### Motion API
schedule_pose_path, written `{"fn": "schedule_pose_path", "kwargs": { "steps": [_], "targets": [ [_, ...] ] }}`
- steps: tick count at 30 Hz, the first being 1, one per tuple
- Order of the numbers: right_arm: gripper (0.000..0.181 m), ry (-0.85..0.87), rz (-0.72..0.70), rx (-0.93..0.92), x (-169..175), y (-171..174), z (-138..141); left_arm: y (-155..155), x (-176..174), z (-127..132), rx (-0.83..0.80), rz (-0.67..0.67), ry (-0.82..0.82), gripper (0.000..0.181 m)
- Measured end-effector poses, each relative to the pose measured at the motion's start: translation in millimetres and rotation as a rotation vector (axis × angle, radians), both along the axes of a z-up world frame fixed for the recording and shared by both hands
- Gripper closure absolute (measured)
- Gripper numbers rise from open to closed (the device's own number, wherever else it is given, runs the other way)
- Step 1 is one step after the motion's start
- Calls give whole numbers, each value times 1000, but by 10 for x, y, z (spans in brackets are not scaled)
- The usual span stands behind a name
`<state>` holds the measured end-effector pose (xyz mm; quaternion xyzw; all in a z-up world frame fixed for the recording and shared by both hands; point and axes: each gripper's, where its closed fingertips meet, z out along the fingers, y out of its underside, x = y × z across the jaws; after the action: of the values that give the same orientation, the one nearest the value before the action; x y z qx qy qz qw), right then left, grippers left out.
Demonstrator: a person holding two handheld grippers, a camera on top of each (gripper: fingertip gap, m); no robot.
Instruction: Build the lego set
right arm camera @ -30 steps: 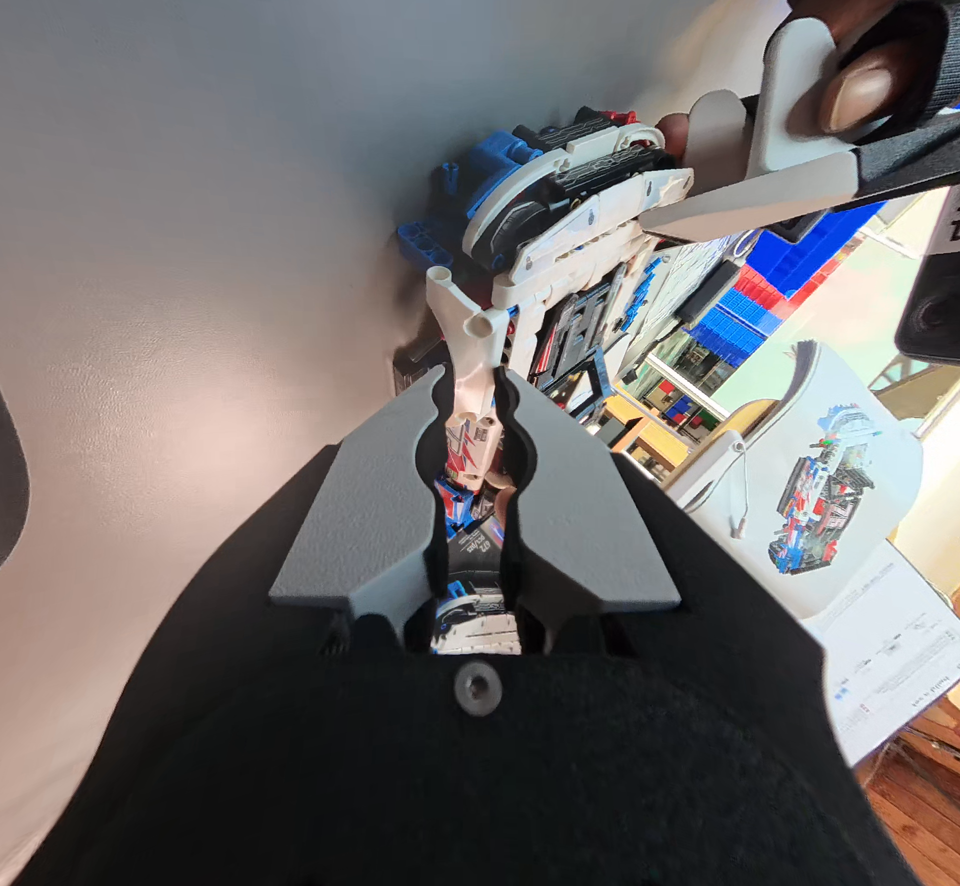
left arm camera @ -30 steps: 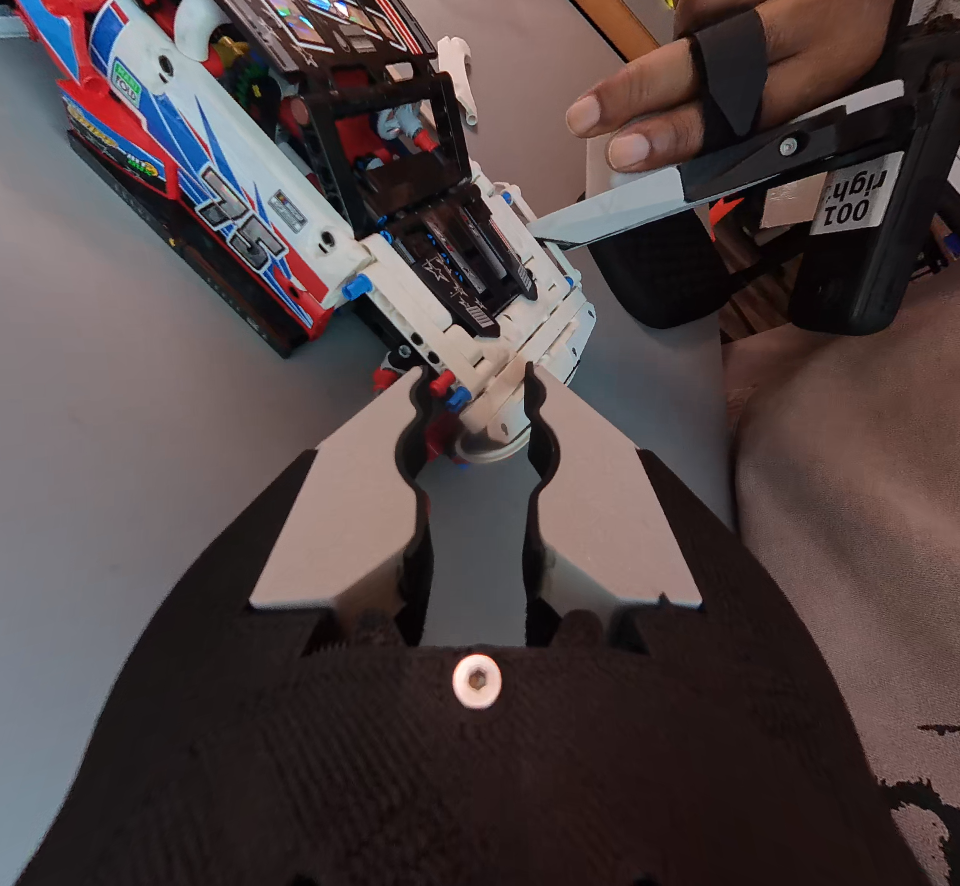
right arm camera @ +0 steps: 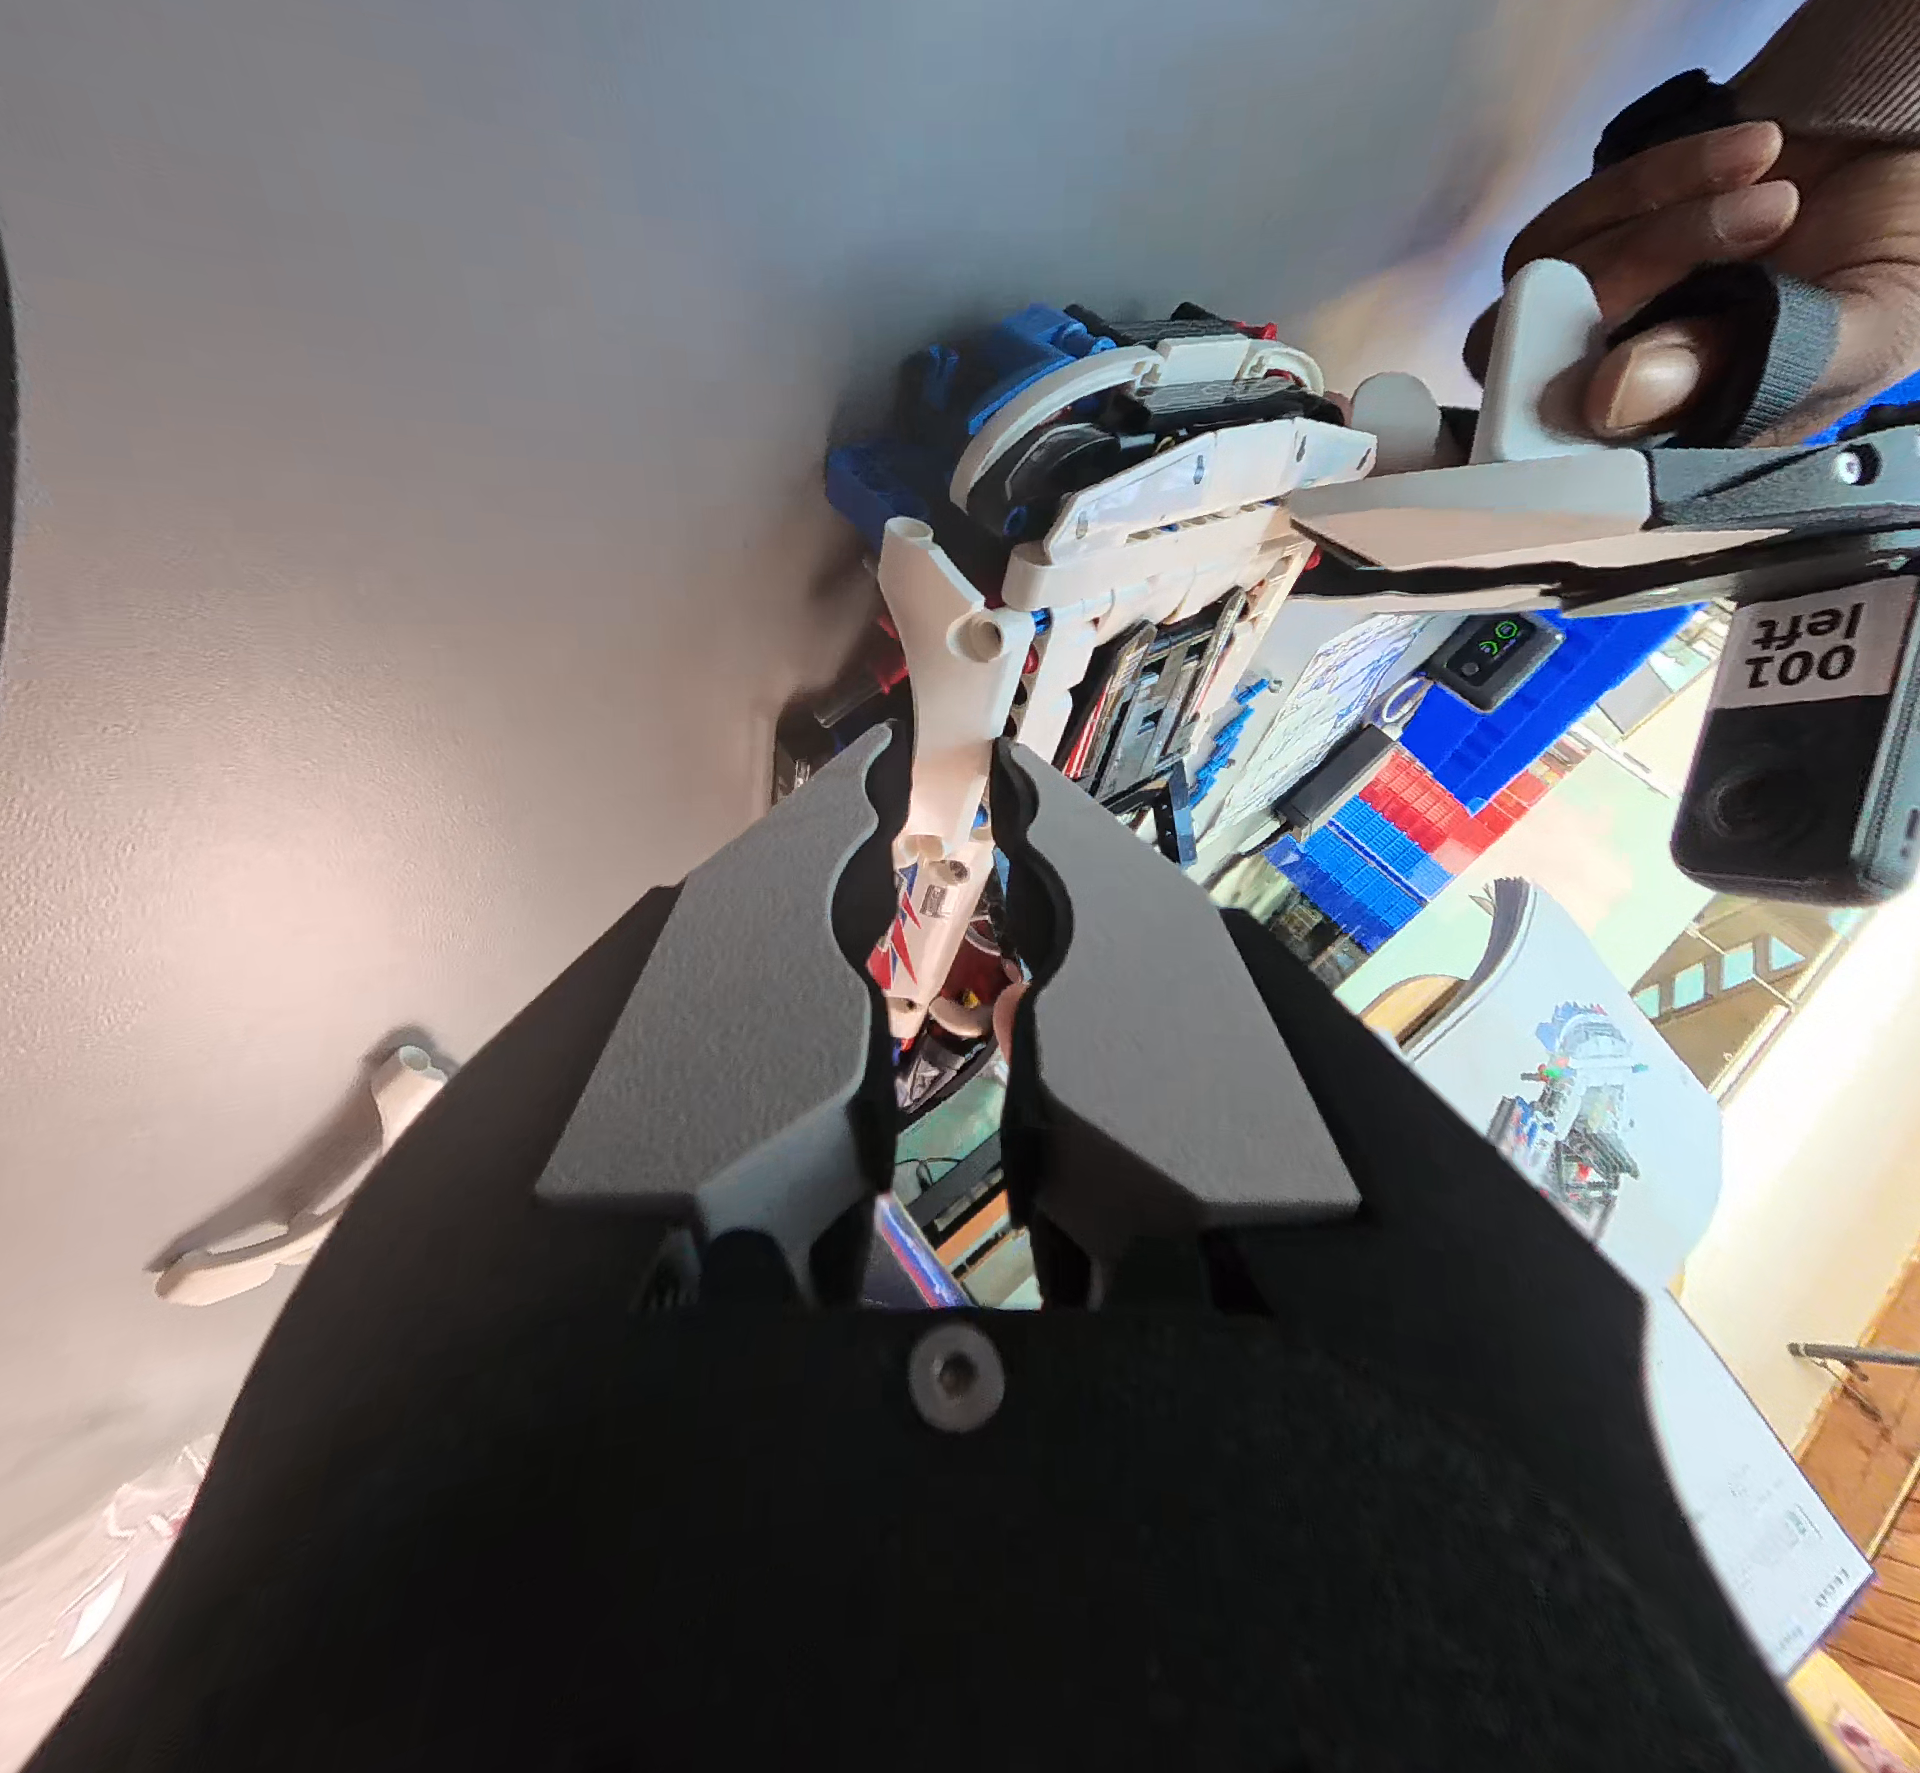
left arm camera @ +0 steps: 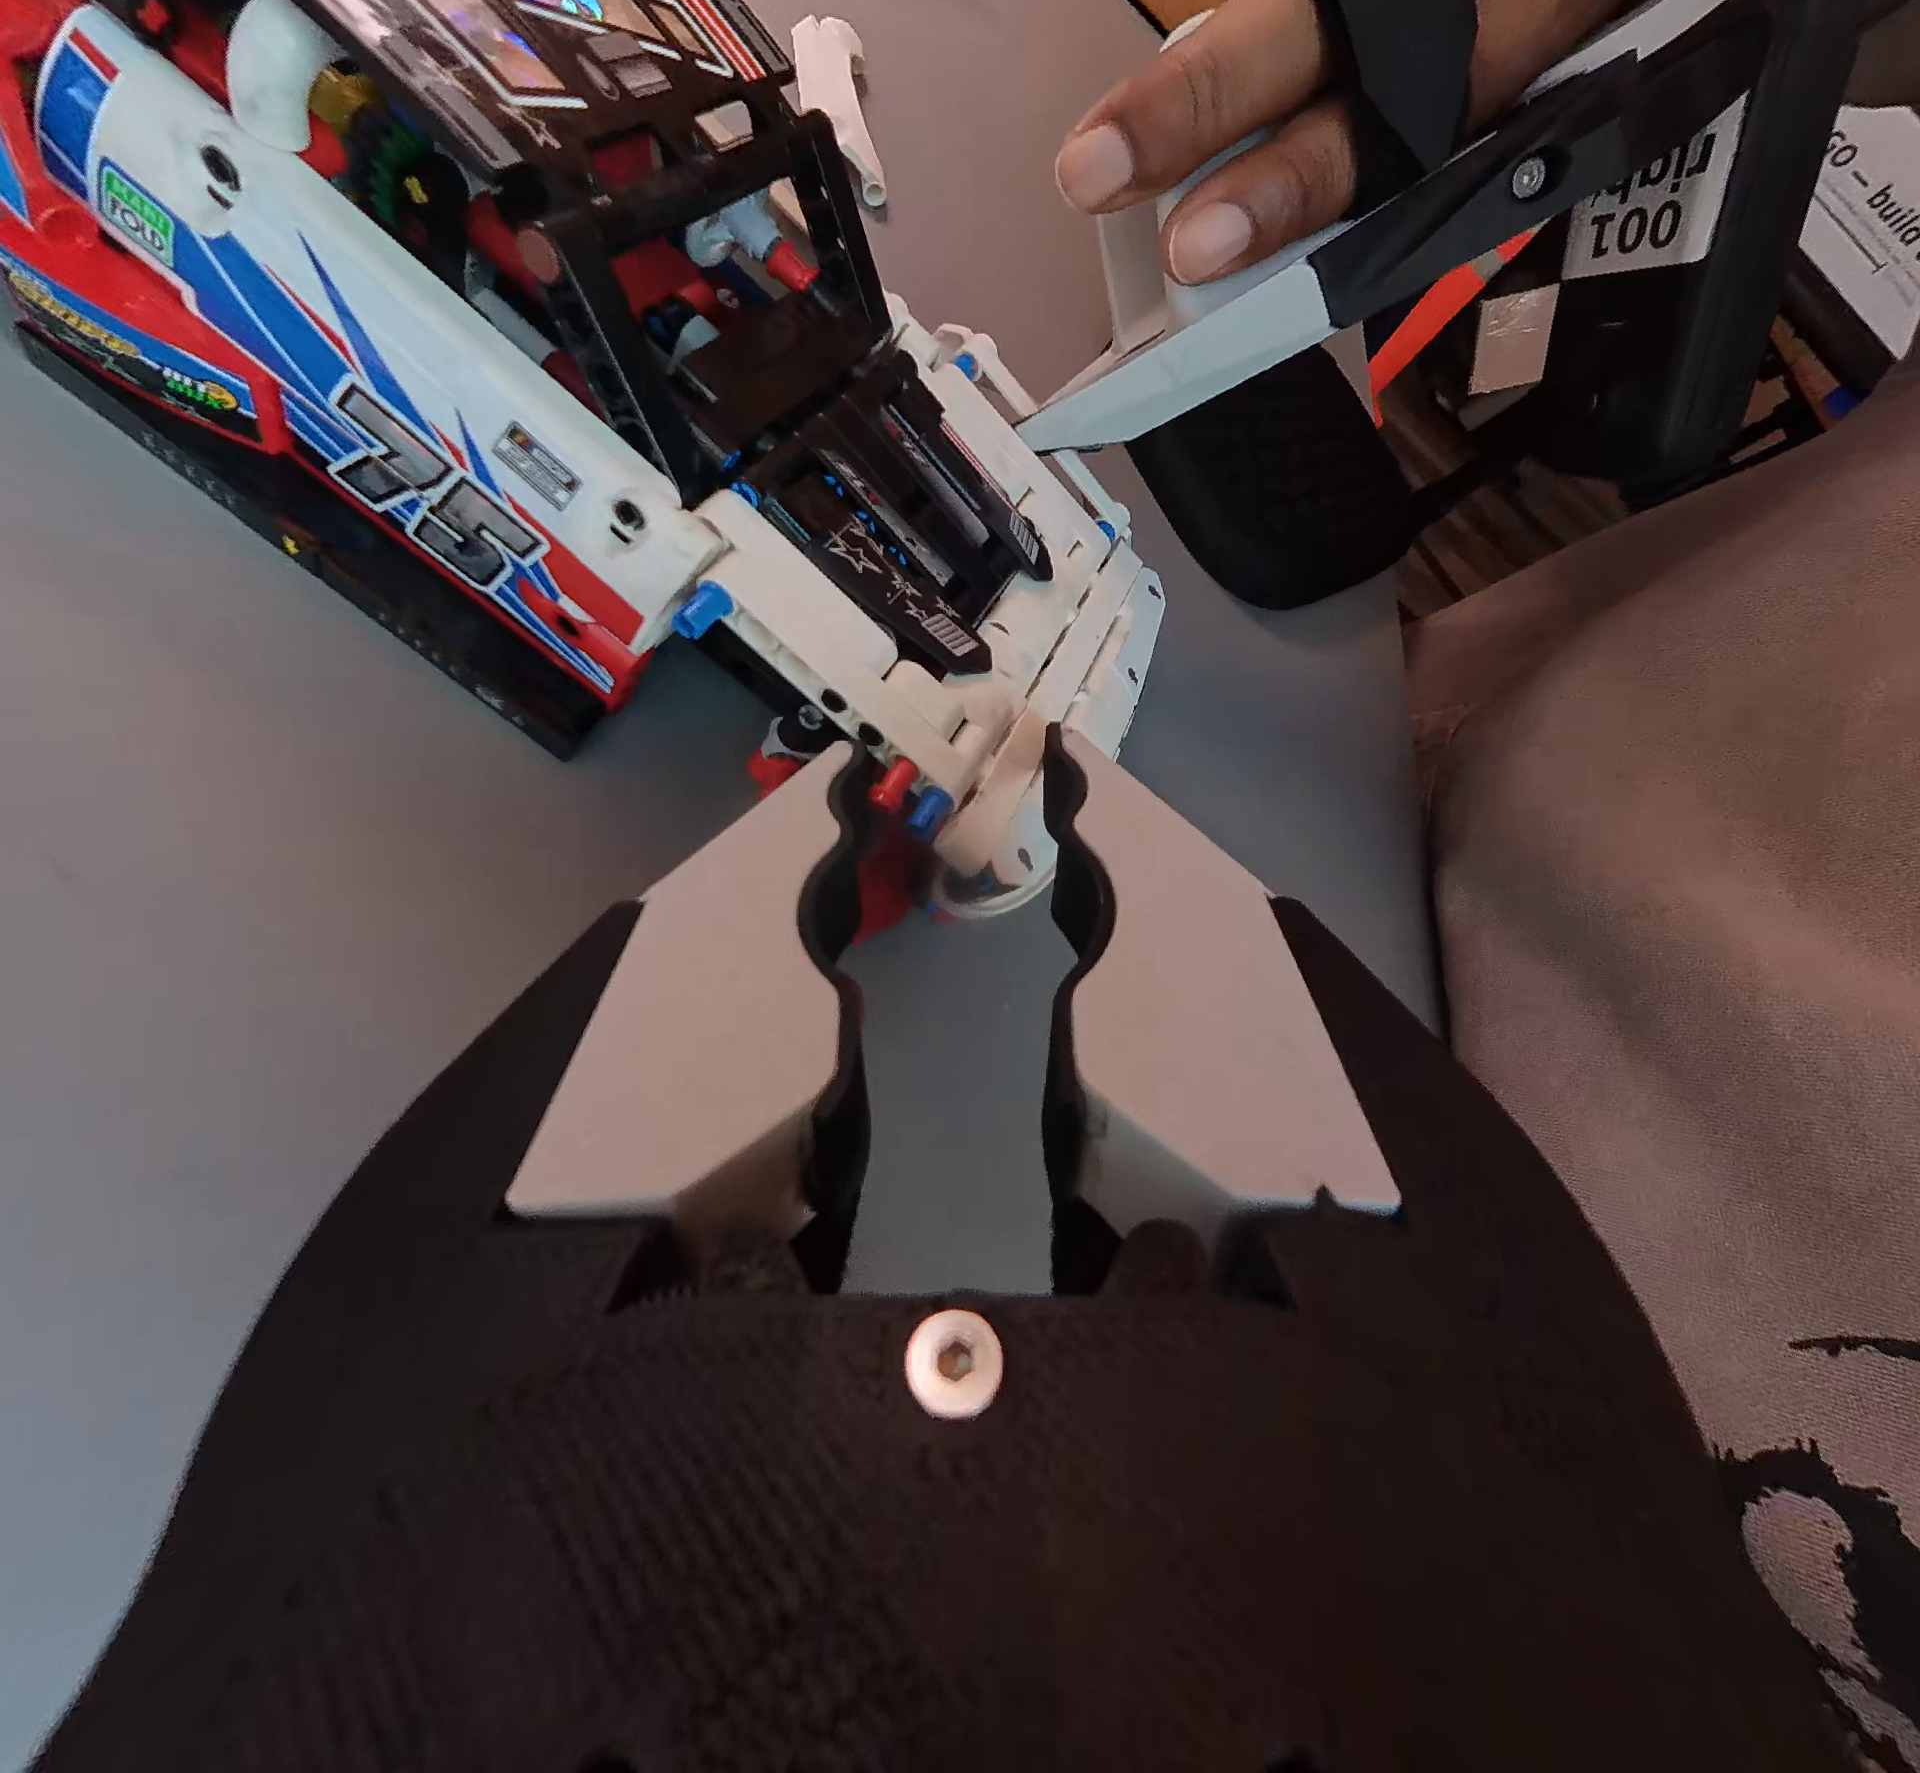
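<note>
White, red and blue lego car (left arm camera: 436, 393) lies on the grey tabletop (left arm camera: 208, 892), nose between the left gripper (left arm camera: 951, 793) jaws, spread round it. Right gripper (right arm camera: 940, 767) jaws pinch a white panel piece (right arm camera: 940, 684) at the car's side. Since the earlier frame, the left gripper has drawn away in the right view.

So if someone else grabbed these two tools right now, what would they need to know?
Left gripper: fingers around the white front corner of the lego car, bracing it; whether they pinch it is unclear.
Right gripper: fingers closed on a white lego piece at the car's nose.
The car lies on the grey table, mostly built. A loose white piece lies on the table nearby. The instruction booklet stands behind.
Left to do: seat the held piece, add the loose one.
</note>
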<state>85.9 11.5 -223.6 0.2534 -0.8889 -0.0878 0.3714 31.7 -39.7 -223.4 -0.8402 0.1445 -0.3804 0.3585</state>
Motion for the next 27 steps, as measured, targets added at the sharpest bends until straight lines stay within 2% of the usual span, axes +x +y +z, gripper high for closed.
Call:
{"fn": "schedule_pose_path", "kwargs": {
  "steps": [7, 9, 16, 20, 22, 27],
  "targets": [
    [169, 39, -31, -47, -96, -33, -10, -30, -111, 20, -25, 9, 0, 143],
    [169, 45, -34, -54, -131, -30, -10, -25, -138, 49, -35, 15, -7, 135],
    [168, 61, -26, -70, -278, -114, -15, 32, -368, 140, -50, 81, -4, 132],
    [168, 49, -21, -67, -340, -158, -17, 152, -425, 58, -70, 137, 27, 132],
    [168, 30, -23, -63, -349, -176, -25, 195, -440, -19, -76, 155, 83, 139],
    [169, -24, -27, -62, -350, -189, -34, 213, -443, -42, -62, 152, 150, 138]
  ]
}}
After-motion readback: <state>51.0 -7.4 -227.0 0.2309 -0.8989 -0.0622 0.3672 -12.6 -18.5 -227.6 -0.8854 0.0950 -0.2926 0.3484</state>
